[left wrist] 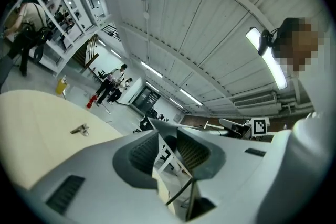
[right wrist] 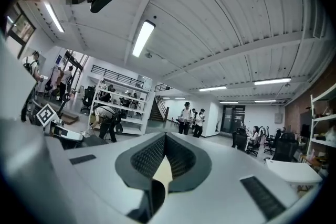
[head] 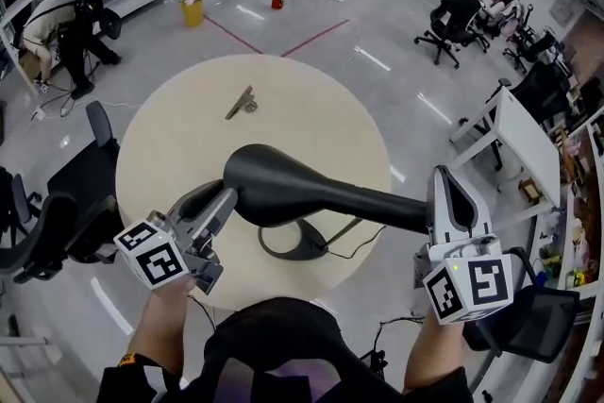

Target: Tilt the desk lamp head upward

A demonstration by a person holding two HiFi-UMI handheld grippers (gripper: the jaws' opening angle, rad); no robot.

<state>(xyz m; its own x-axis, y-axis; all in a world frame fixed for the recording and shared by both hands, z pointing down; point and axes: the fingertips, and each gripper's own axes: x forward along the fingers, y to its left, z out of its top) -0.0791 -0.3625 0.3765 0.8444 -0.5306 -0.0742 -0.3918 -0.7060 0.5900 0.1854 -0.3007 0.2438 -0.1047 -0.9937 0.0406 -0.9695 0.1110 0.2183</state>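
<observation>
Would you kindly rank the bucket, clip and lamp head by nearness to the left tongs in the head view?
1. lamp head, right beside the left tongs.
2. clip, on the table's far side.
3. bucket, on the floor beyond the table.

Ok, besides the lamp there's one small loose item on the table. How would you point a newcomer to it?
Start at the round beige table in the middle of the open office floor, where a black desk lamp stands at the near side. Past the lamp's head, toward the far edge, lies a small grey metal piece. It is the only loose item on the tabletop, slim and pale beside the big dark lamp.
</observation>
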